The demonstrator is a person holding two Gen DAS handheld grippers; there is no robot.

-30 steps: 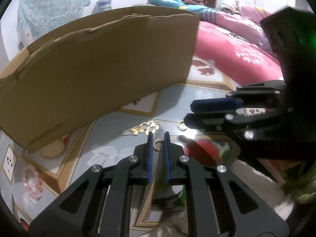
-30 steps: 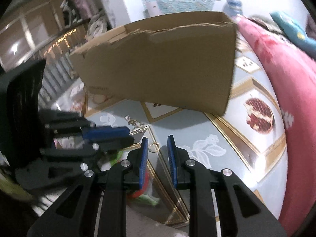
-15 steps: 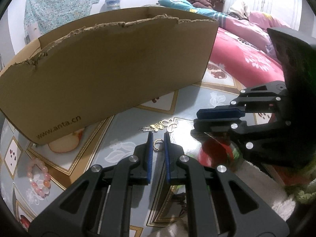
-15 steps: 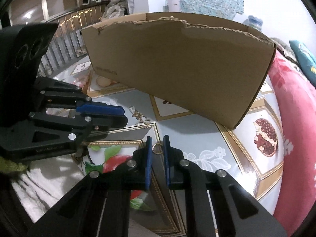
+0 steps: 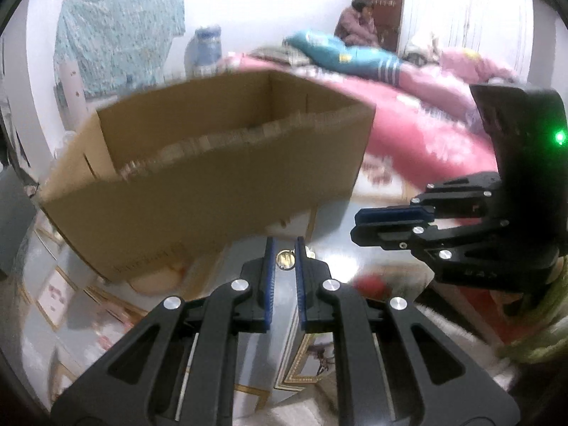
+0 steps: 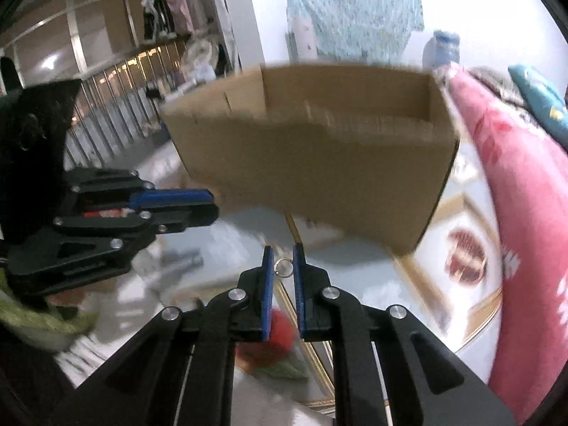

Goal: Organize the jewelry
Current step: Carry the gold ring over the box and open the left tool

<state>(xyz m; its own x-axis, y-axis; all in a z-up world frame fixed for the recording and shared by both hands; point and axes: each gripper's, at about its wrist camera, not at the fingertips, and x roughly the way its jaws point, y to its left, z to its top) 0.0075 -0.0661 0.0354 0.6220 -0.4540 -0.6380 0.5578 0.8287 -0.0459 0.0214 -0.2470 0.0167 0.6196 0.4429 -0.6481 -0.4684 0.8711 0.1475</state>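
Note:
A small gold ring (image 5: 284,259) is pinched between the blue pads of my left gripper (image 5: 285,248), which is shut on it. My right gripper (image 6: 283,256) is shut on a second small ring (image 6: 283,268), held at its tips. Both grippers hang above the patterned tabletop (image 6: 369,266), in front of an open cardboard box (image 5: 213,177) (image 6: 319,163) whose inside now shows. The right gripper (image 5: 390,223) appears side-on in the left wrist view, and the left gripper (image 6: 177,206) side-on in the right wrist view.
A pink quilted bed (image 5: 426,113) (image 6: 525,213) lies to the right of the table. A person (image 5: 358,17) sits at the far end of the room. A blue cloth (image 5: 120,32) hangs on the wall behind the box. A railing (image 6: 117,99) runs at the left.
Both grippers have risen with their rings, so the box's open top has come into sight. The right gripper's jaws closed on its ring early in the second. The picture is now blurred by motion.

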